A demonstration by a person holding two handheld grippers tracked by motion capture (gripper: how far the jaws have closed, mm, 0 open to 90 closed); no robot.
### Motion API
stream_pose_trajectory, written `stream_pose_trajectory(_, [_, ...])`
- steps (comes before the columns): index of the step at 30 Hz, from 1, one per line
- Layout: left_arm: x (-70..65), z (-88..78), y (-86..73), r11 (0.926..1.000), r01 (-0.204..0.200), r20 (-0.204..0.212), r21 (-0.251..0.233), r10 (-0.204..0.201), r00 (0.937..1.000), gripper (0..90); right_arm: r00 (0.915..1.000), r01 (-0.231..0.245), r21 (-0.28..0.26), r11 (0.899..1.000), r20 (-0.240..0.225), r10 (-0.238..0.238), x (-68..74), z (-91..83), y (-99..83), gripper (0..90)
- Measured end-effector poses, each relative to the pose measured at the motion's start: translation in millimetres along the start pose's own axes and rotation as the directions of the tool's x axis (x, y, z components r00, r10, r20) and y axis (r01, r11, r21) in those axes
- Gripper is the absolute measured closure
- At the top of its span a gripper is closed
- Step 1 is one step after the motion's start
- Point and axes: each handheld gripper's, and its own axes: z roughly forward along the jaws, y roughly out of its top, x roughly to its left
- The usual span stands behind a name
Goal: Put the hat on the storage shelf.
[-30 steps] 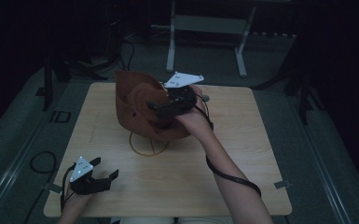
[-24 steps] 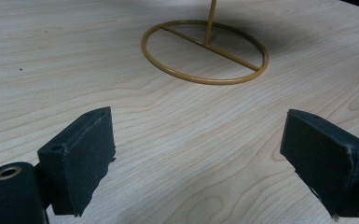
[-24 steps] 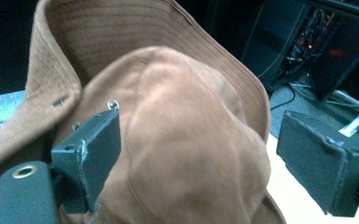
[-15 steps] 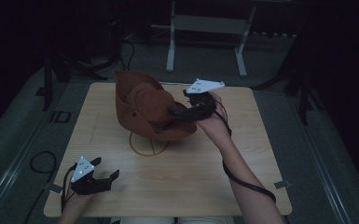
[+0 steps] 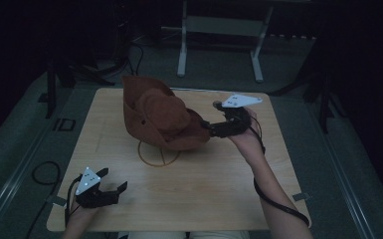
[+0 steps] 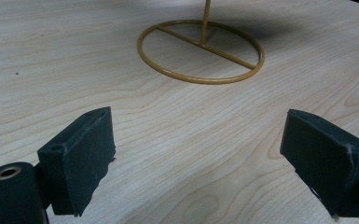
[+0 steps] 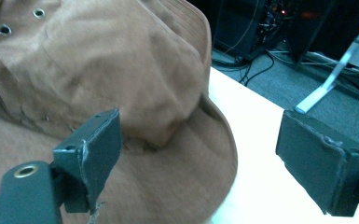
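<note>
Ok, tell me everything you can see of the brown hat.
The brown hat is soft, suede-looking fabric with a wide floppy brim, a dented crown and metal eyelets in its side. It sits tilted on a yellow wire stand near the table's far middle. The right gripper is open at its brim edge; contact cannot be told.

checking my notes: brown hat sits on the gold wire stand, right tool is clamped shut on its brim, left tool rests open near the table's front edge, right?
One thing is off: the right tool is not clamped on the brim. The right gripper view shows its jaws wide apart, with the brown hat beyond and between them. The hat does sit on the gold wire stand, and the left tool rests open near the front edge.
</note>
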Motion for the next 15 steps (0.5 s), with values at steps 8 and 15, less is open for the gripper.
stream_pose_trajectory(8, [-0.6, -0.1, 0.1, 1.0000, -0.005, -0.008, 0.001, 0.005, 1.0000, 10.7, 0.9990, -0.024, 0.010, 1.000, 0.039, 0.023, -13.1, -19.0, -31.5, 14.1])
stream_pose_trajectory(15, [-0.7, 0.0, 0.3, 1.0000, -0.003, -0.011, 0.000, 0.003, 0.9999, 10.7, 0.9960, -0.063, 0.031, 0.998, 0.065, 0.061, -23.2, -25.8, -60.8, 14.1])
